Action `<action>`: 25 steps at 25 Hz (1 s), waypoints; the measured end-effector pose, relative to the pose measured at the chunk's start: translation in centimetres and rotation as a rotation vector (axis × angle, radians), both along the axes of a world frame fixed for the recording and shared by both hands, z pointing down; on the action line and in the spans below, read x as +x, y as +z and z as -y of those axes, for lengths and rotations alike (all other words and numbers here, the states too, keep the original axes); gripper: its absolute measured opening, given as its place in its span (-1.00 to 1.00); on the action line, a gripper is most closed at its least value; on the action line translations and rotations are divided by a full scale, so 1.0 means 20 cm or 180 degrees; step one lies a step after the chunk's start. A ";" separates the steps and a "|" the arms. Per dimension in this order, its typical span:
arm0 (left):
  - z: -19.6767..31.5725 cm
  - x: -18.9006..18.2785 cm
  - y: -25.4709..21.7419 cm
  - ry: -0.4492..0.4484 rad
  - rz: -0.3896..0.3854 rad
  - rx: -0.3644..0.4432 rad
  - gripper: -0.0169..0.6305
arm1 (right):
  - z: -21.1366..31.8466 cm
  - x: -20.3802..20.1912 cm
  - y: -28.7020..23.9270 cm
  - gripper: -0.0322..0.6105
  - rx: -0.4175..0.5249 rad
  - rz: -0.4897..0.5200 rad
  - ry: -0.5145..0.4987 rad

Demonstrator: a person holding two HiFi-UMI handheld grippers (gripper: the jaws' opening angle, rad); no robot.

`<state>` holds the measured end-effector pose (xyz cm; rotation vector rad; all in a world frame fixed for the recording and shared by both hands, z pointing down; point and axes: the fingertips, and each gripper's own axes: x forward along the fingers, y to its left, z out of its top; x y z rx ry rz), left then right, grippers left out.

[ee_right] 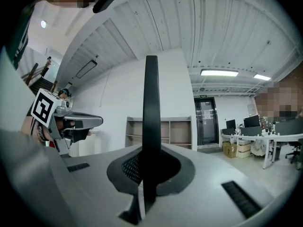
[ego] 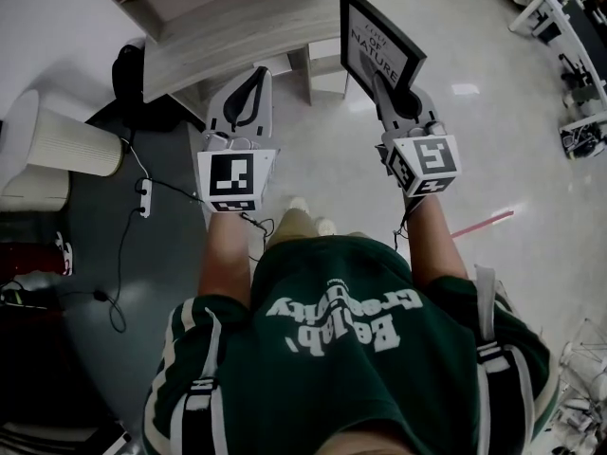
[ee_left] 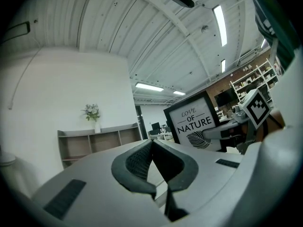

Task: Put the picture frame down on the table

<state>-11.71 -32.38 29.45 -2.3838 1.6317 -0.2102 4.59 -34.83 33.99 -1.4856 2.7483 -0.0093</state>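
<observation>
Black-edged picture frame (ego: 379, 41) is upright in the air, clamped in my right fingers (ego: 394, 102), short of the wooden surface (ego: 228, 31). My left fingers (ego: 242, 102) are together, empty. Setting down is outstanding.

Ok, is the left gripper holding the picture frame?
No, the picture frame is clamped in the right gripper, while the left gripper has its jaws together, empty.

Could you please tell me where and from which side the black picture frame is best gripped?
Take the black rectangular picture frame low on its near border, coming in level from the person's side, jaws on front and back. It stands upright and is thin only edge-on; the right gripper is shut on it there.
</observation>
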 end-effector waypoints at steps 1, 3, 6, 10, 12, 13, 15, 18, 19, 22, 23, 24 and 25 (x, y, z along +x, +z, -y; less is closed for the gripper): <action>0.00 0.00 0.01 0.0001 0.0001 -0.0012 -0.89 | 0.00 0.00 0.00 -0.78 -0.0005 0.0004 0.0002; -0.01 0.00 0.01 -0.0028 -0.0022 -0.0018 -0.89 | -0.01 0.00 0.00 -0.78 -0.0001 -0.0005 -0.0021; -0.02 -0.02 0.01 -0.0086 -0.0041 -0.0004 -0.89 | -0.02 0.00 -0.01 -0.78 0.0011 -0.0009 -0.0066; -0.01 0.00 0.01 -0.0047 -0.0053 0.0005 -0.89 | -0.03 0.01 0.00 -0.78 0.0001 -0.0029 -0.0048; -0.01 0.02 0.01 -0.0023 -0.0064 0.0008 -0.89 | -0.03 0.02 0.00 -0.78 -0.0006 -0.0048 -0.0041; 0.00 0.03 0.01 -0.0018 -0.0064 0.0010 -0.89 | -0.03 0.03 0.01 -0.78 -0.0006 -0.0056 -0.0040; 0.00 0.03 0.01 -0.0014 -0.0068 0.0017 -0.89 | -0.03 0.03 0.01 -0.78 -0.0001 -0.0065 -0.0044; 0.02 0.04 0.01 -0.0005 -0.0092 0.0030 -0.89 | -0.03 0.03 0.00 -0.78 0.0013 -0.0082 -0.0054; 0.03 0.05 0.01 0.0016 -0.0094 0.0023 -0.89 | -0.03 0.03 0.00 -0.78 0.0010 -0.0085 -0.0040; 0.06 0.08 0.02 0.0122 -0.0092 -0.0006 -0.89 | -0.03 0.04 0.00 -0.78 0.0003 -0.0085 0.0032; 0.07 0.09 0.02 0.0154 -0.0092 -0.0003 -0.89 | -0.03 0.04 0.00 -0.78 0.0009 -0.0085 0.0047; 0.08 0.09 0.01 0.0182 -0.0090 0.0009 -0.89 | -0.03 0.04 0.00 -0.78 0.0019 -0.0085 0.0056; 0.09 0.10 0.01 0.0210 -0.0085 0.0027 -0.89 | -0.02 0.03 0.00 -0.78 0.0033 -0.0085 0.0064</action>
